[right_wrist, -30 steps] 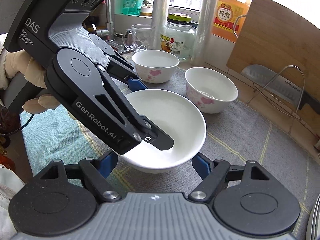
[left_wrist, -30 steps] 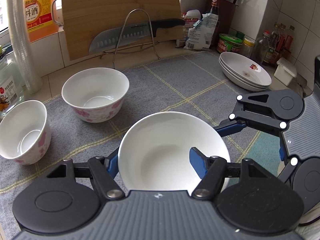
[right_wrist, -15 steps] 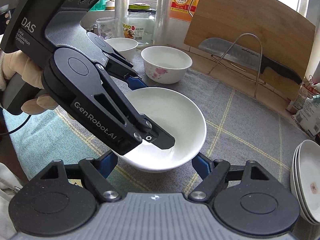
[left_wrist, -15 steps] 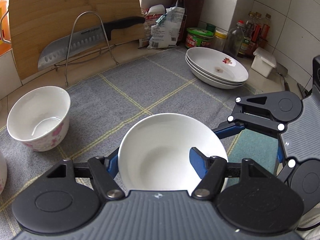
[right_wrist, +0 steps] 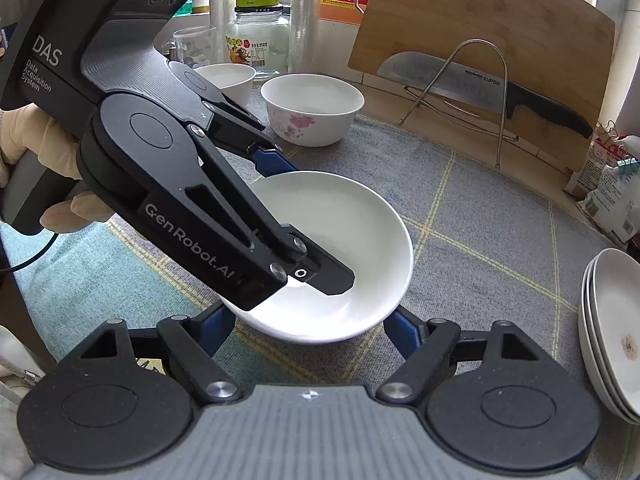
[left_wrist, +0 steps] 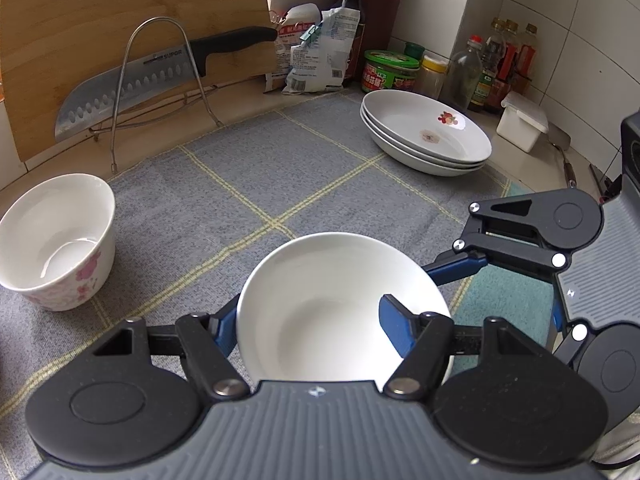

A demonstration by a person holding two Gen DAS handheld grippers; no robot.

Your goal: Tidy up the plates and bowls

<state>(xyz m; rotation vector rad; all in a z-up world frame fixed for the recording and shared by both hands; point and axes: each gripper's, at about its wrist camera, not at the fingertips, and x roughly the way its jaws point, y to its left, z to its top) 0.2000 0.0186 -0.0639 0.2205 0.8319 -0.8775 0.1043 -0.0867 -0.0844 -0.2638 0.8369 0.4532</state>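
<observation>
A plain white shallow bowl is gripped at its near rim by my left gripper, one blue finger outside and one inside, held above the grey mat. It also shows in the right wrist view, with the left gripper clamped on it. My right gripper is open, its jaws apart beneath the bowl's near side. A stack of white plates sits far right. A flowered bowl stands at the left; two flowered bowls show in the right wrist view.
A cleaver rests on a wire rack before a wooden board. Bags, jars and bottles line the back corner. A white box lies beside the plates. A glass jar stands behind the bowls.
Both grippers have swung right with the white bowl. The plate stack has come nearer and more central, and the flowered bowls have slid away to the left.
</observation>
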